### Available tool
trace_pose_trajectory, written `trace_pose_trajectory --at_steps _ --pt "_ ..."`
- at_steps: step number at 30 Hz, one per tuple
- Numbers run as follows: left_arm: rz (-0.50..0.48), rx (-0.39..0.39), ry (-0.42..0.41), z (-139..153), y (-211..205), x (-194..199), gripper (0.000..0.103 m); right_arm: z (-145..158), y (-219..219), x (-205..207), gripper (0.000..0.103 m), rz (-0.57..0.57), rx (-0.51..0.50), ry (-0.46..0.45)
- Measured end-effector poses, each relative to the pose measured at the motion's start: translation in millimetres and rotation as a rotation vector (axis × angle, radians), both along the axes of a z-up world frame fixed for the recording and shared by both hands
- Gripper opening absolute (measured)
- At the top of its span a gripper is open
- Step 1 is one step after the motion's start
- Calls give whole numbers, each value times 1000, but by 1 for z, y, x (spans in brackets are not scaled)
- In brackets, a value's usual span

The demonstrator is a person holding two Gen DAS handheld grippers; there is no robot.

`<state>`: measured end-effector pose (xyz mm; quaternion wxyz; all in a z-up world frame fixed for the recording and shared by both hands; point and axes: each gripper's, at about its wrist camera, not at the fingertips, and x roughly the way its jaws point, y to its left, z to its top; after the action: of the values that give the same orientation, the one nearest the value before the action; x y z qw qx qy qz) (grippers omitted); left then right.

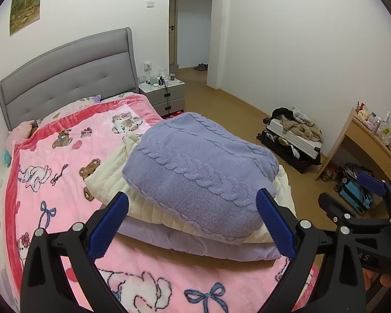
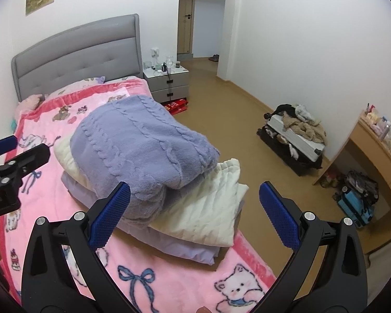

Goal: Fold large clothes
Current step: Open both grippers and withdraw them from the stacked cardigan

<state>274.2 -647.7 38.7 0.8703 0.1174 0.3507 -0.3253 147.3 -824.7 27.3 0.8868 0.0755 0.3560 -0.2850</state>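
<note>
Both the left tongs [image 1: 193, 224] and right tongs [image 2: 195, 215] hung open and empty. The folded purple sweater [image 1: 195, 167] topped 2 folded layers on the bed [image 1: 65, 161]; only the right view showed the cream layer's [image 2: 208, 208] loose corner.

Left tongs [image 1: 193, 224] spread wide, right tongs [image 2: 195, 215] likewise, empty

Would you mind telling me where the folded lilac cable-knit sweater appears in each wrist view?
Left wrist: folded lilac cable-knit sweater, centre, topping the stack.
Right wrist: centre-left, same stack.
Shared landmark: grey padded headboard, upper left in both.
</note>
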Motion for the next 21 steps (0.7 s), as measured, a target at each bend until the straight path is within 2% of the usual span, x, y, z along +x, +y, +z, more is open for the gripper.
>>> trace_pose_trajectory --at_steps 5,21 --pt "-10 -5 10 1 2 0 96 1 -2 1 95 17 31 -18" --pt "-12 5 -5 1 5 0 96 12 0 5 95 28 30 -47"
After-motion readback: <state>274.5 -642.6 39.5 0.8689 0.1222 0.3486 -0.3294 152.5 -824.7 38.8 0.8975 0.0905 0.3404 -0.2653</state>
